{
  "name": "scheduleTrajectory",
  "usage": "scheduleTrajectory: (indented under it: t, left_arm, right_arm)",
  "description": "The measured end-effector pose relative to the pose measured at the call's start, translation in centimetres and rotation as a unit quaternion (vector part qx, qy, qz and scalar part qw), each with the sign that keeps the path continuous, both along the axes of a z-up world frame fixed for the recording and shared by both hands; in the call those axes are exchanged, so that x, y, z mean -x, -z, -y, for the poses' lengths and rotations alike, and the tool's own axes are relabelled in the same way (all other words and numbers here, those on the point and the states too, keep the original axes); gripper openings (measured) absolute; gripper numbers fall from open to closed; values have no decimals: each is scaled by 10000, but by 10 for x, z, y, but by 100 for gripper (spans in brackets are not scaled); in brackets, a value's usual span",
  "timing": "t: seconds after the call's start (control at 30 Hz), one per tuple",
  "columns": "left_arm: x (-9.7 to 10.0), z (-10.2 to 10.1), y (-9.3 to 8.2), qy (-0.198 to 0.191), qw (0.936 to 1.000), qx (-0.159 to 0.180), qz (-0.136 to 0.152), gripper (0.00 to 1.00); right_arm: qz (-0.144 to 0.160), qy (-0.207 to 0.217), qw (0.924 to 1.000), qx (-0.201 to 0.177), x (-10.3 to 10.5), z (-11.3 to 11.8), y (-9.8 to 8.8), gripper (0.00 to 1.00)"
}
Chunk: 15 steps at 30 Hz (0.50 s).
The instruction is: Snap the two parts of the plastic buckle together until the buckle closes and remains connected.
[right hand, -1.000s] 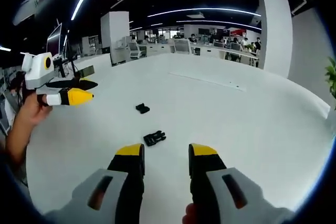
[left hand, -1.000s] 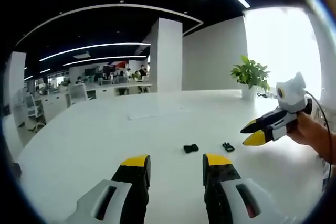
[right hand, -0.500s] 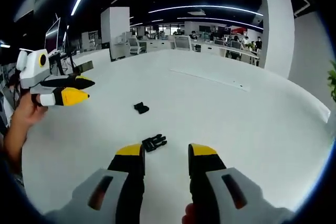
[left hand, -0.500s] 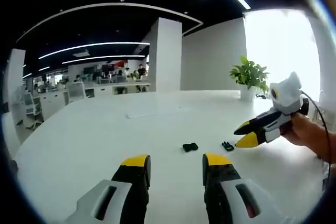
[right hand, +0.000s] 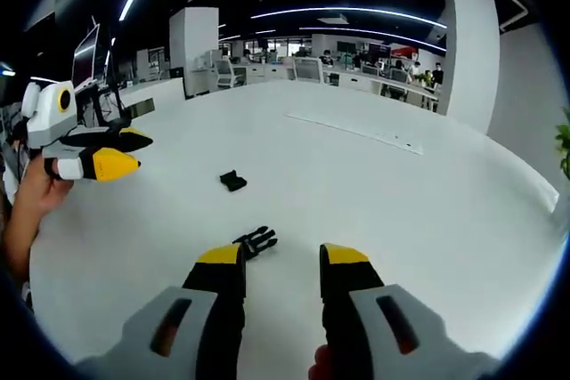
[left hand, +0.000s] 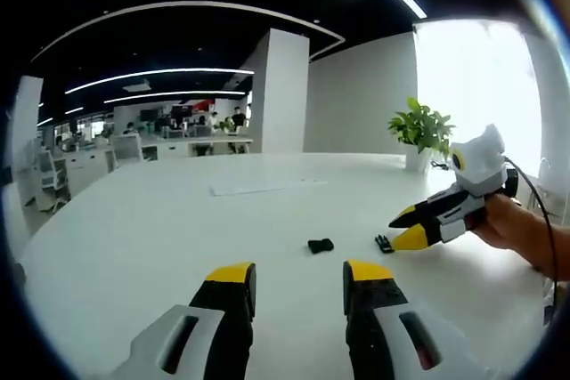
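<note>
While both hands hovered low over the white tabletop [right hand: 427, 211], the left tool [left hand: 298, 275] and the right tool [right hand: 280, 257] had their yellow-tipped jaws parted, holding nothing. The pronged buckle part [right hand: 255, 240] lay just ahead of the right tool's left jaw; the socket part [right hand: 232, 181] lay farther off, apart from it. A potted plant [left hand: 422, 131] stood at the far edge.
</note>
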<state>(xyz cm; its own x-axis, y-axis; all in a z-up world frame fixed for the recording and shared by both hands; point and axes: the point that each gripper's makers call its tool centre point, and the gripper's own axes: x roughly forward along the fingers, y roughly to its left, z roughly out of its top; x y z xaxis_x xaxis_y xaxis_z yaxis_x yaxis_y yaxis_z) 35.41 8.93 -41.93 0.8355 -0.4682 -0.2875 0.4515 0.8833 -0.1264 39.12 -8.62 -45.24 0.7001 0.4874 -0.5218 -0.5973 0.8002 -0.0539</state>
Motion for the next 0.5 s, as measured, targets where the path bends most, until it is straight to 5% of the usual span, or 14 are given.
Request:
scheduleTrajectory:
  t: [0.5]
  left_arm:
    - [0, -2, 2, -51, 10000, -24, -27, 40]
  right_arm:
    - [77, 266, 9996, -57, -3, 19, -7, 33]
